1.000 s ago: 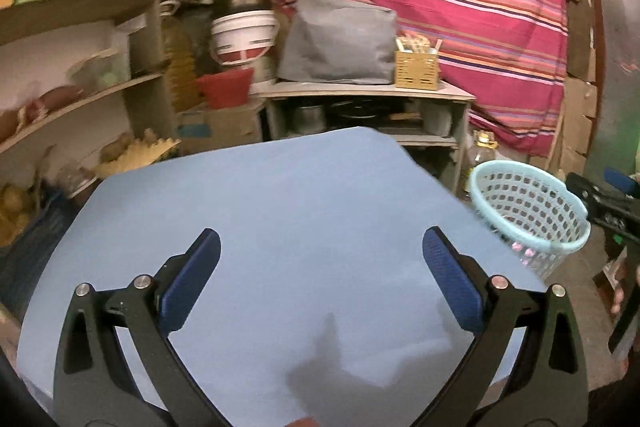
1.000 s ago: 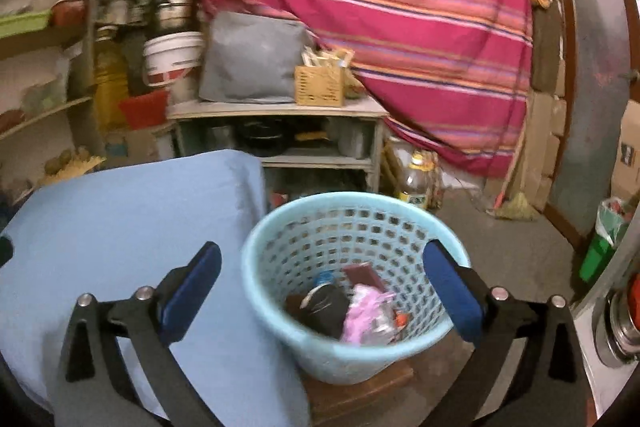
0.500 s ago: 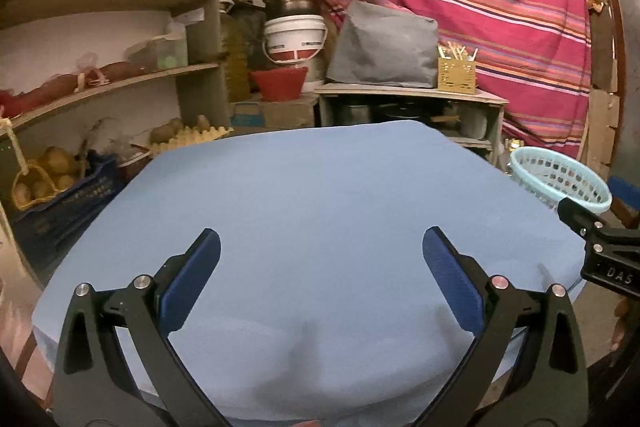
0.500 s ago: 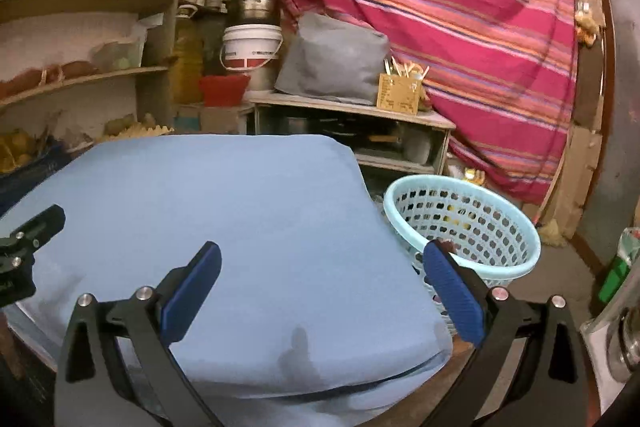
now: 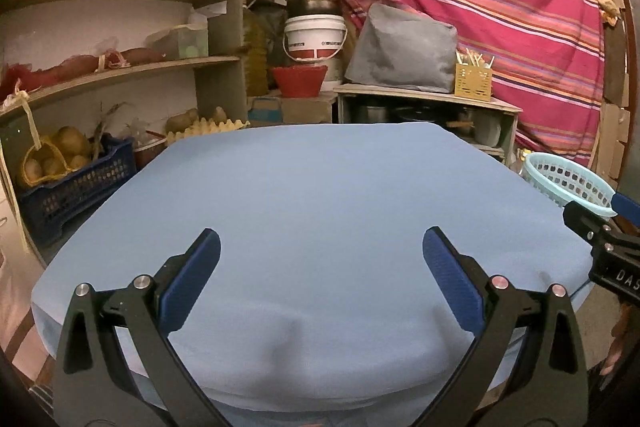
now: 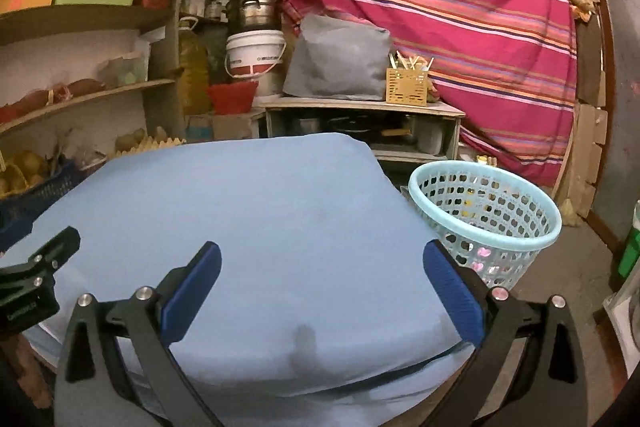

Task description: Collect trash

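Left gripper (image 5: 320,255) spread wide, blue pads (image 5: 191,279) well apart, nothing between them, hovering over the near edge of the blue-covered table (image 5: 320,195). Right gripper (image 6: 320,267) likewise spread wide and empty, held over the same cloth, with the left tool's black frame just visible at the left margin of the right wrist view. Further out, no trash to be seen anywhere on the blue cloth in either view. Beside the table's right edge, on the right gripper's side, a pale blue perforated basket (image 6: 492,215); pink scraps visible through the holes low in its wall, the inside otherwise hidden from this angle. Judging by this, collection looks finished or very nearly so: trash apparently in the basket, nothing left on the table to pick up. Beyond, cluttered shelves (image 5: 120,75) and a striped curtain (image 6: 440,7), with no obvious trash there, though too crowded to tell.
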Available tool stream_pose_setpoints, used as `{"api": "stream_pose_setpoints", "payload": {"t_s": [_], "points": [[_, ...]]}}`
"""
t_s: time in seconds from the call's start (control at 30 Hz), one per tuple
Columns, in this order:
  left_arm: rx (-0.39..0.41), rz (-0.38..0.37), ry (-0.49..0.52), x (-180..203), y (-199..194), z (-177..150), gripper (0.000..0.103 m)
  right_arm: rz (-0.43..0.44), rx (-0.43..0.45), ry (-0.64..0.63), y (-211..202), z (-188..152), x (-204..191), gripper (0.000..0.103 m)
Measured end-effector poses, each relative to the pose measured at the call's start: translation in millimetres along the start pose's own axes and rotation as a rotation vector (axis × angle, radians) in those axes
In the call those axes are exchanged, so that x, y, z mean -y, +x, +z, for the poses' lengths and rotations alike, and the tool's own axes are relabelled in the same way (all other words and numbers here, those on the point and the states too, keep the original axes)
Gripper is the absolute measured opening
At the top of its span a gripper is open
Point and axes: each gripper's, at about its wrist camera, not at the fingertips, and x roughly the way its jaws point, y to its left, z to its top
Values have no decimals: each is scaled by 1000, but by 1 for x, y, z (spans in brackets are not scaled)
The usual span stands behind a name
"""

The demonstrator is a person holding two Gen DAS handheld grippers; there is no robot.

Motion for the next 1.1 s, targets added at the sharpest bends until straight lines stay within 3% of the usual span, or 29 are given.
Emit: {"api": "stream_pose_setpoints", "payload": {"t_s": [0.53,1.1], "points": [[8,28,19,1,5,-8,98,0,29,-88,7,-15,-22,99],[11,29,18,2,4,-12,98,9,45,-61,5,-13,-14,99]]}}
